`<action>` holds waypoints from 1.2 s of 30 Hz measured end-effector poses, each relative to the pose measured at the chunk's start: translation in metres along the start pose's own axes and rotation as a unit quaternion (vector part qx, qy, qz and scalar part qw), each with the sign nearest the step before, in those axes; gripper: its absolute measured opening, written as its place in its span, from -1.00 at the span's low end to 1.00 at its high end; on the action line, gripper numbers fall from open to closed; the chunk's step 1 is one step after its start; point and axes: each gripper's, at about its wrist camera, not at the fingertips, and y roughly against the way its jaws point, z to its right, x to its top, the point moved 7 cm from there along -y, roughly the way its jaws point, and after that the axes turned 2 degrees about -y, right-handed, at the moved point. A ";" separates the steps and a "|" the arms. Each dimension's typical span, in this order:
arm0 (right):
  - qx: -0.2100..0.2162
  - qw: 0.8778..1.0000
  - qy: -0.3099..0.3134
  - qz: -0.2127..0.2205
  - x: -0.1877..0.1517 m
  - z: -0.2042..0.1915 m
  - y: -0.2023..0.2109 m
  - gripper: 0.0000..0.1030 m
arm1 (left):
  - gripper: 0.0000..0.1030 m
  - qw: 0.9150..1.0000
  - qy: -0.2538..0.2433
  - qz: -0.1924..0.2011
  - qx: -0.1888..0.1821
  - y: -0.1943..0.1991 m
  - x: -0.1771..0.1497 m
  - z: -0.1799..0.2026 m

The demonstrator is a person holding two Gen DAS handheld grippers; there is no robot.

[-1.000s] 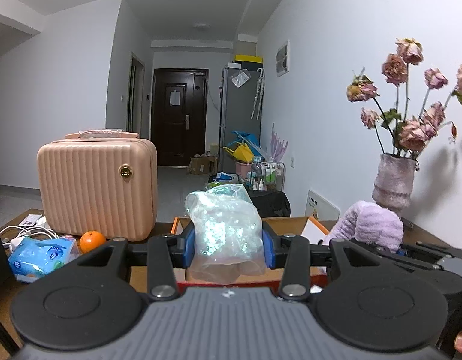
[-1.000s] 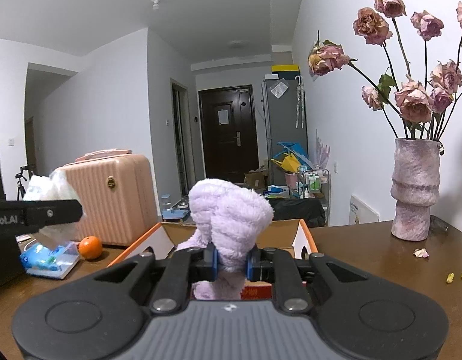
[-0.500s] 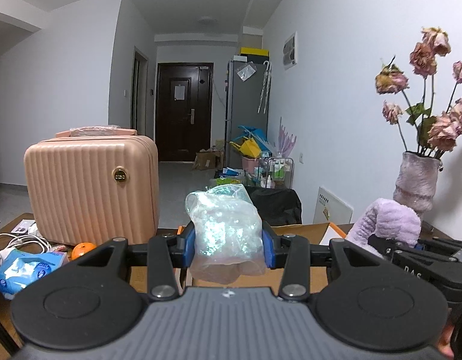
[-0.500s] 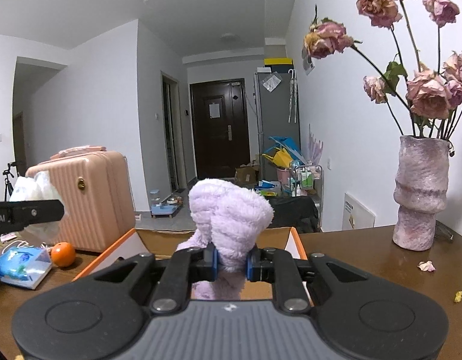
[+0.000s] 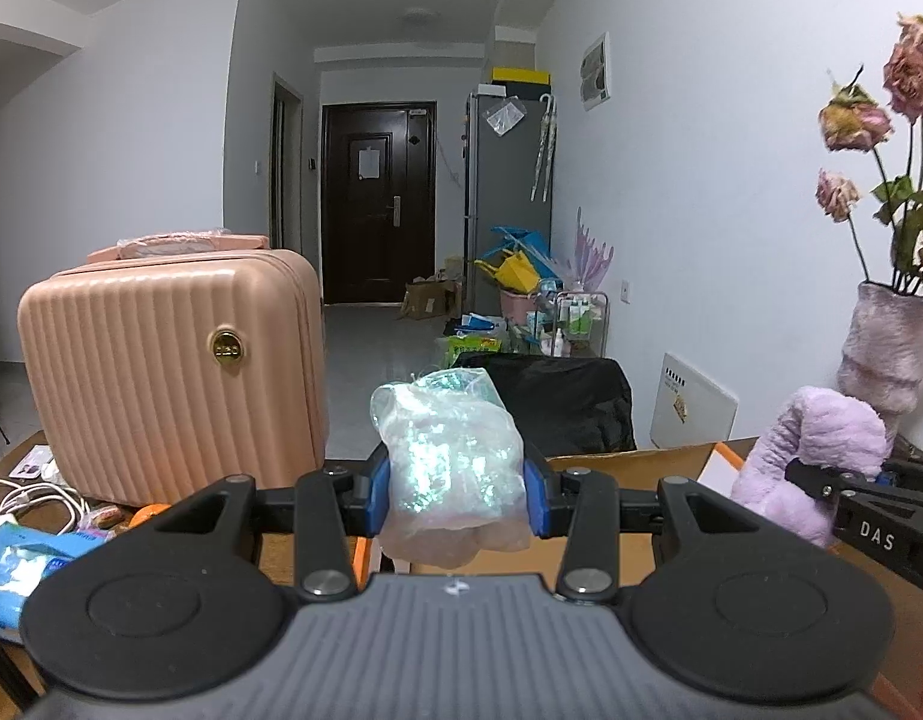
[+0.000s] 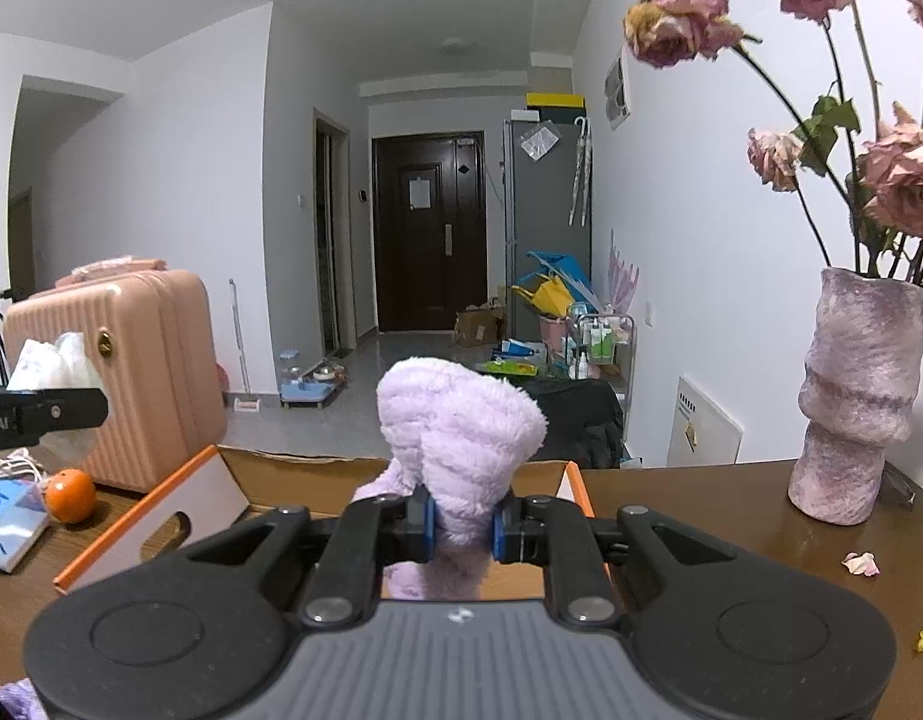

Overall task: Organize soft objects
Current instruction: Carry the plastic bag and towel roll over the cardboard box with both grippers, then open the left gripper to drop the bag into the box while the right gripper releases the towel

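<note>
My left gripper (image 5: 457,495) is shut on a crumpled clear plastic bag (image 5: 452,456), held above the table in the left wrist view. My right gripper (image 6: 463,525) is shut on a fluffy lilac plush cloth (image 6: 458,426), which rises above its blue pads. Right behind both stands an open cardboard box (image 6: 161,516) with orange-edged flaps; its near flap (image 5: 677,459) also shows past the bag. The plush cloth (image 5: 815,450) and the right gripper appear at the right of the left wrist view. The bag (image 6: 56,360) shows at the left of the right wrist view.
A pink ribbed suitcase (image 5: 167,378) stands at the back left of the brown table (image 6: 731,516). An orange (image 6: 70,495), a blue wipes pack (image 5: 17,564) and white cables (image 5: 29,495) lie near it. A vase (image 6: 857,396) of dried roses stands at the right.
Both grippers have moved across the table with their loads; the suitcase and the vase have shifted in the views and the box has drawn nearer. Both grips are unchanged.
</note>
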 end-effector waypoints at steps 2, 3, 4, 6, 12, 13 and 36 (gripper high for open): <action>-0.002 1.000 0.004 -0.006 0.000 0.001 -0.008 -0.69 | -0.17 1.000 0.000 -0.005 0.001 -0.010 0.001 -0.001; -0.003 1.000 0.006 -0.009 -0.001 0.001 -0.011 -0.69 | -0.17 1.000 -0.001 -0.008 0.000 -0.015 0.000 0.000; -0.004 1.000 0.007 -0.012 -0.001 0.001 -0.015 -0.69 | -0.17 1.000 -0.002 -0.011 0.001 -0.020 0.000 0.000; -0.005 1.000 0.010 -0.021 -0.004 0.002 -0.022 -0.69 | -0.17 1.000 -0.005 -0.021 0.003 -0.030 -0.003 0.001; -0.009 0.999 0.016 -0.043 -0.013 0.002 -0.034 -0.69 | -0.18 0.998 -0.020 -0.056 0.010 -0.053 -0.024 0.004; -0.010 0.999 0.017 -0.045 -0.015 0.002 -0.036 -0.69 | -0.18 0.998 -0.022 -0.061 0.011 -0.056 -0.027 0.004; -0.024 0.999 0.016 -0.043 -0.018 0.006 -0.034 1.00 | 1.00 0.998 -0.025 -0.063 0.017 -0.053 -0.030 0.005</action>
